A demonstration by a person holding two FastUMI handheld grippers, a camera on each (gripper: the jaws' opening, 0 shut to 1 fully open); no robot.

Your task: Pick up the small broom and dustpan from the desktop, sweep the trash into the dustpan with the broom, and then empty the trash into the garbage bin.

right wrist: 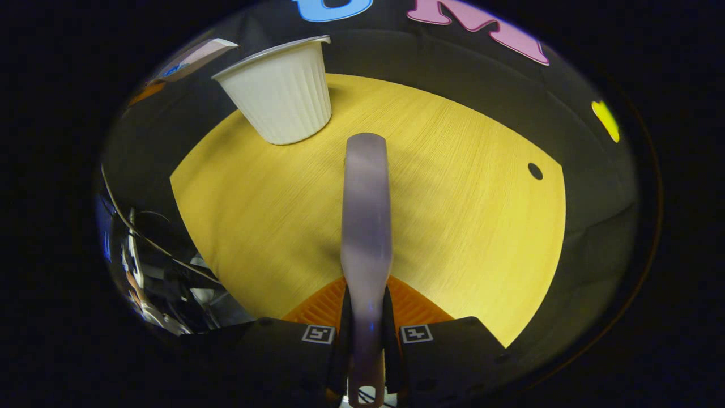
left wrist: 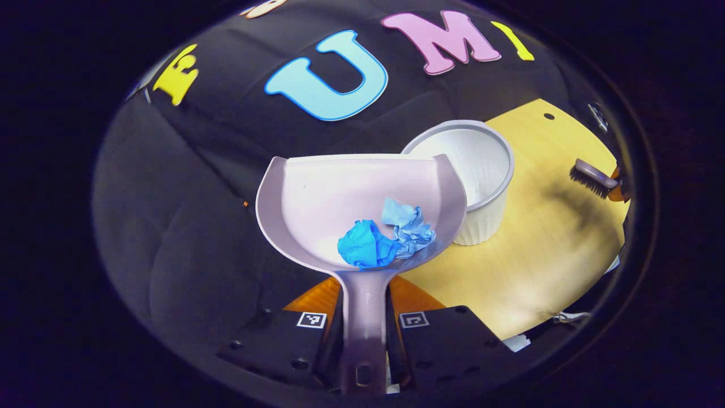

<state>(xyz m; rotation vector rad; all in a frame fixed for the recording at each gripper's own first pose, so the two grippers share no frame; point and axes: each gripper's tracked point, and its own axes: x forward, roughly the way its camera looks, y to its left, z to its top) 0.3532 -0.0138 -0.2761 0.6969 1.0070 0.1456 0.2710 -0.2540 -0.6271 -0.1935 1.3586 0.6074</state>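
The left gripper (left wrist: pixel 364 334) has its jaws clamped on the handle of the pale lilac plastic dustpan (left wrist: pixel 340 198), which is held up off the counter with its pan facing forward. Two crumpled balls of blue paper trash (left wrist: pixel 385 237) lie in the pan, low down near the handle. Just beyond the pan's right corner stands the white ribbed plastic garbage bin (left wrist: pixel 481 181), open-mouthed on the yellow wood-grain counter (left wrist: pixel 544 255).

The right gripper (right wrist: pixel 367 340) has its jaws closed on the handle of the small lilac broom (right wrist: pixel 367 226), which points out over bare counter; the bin sits well off to its upper left.

Sweeping looks finished, and the emptying step is in hand. The next move calls for carrying the pan's lip over the bin's mouth, then tipping it forward so both balls slide off the front edge rather than spilling past the rim. The broom can wait aside.
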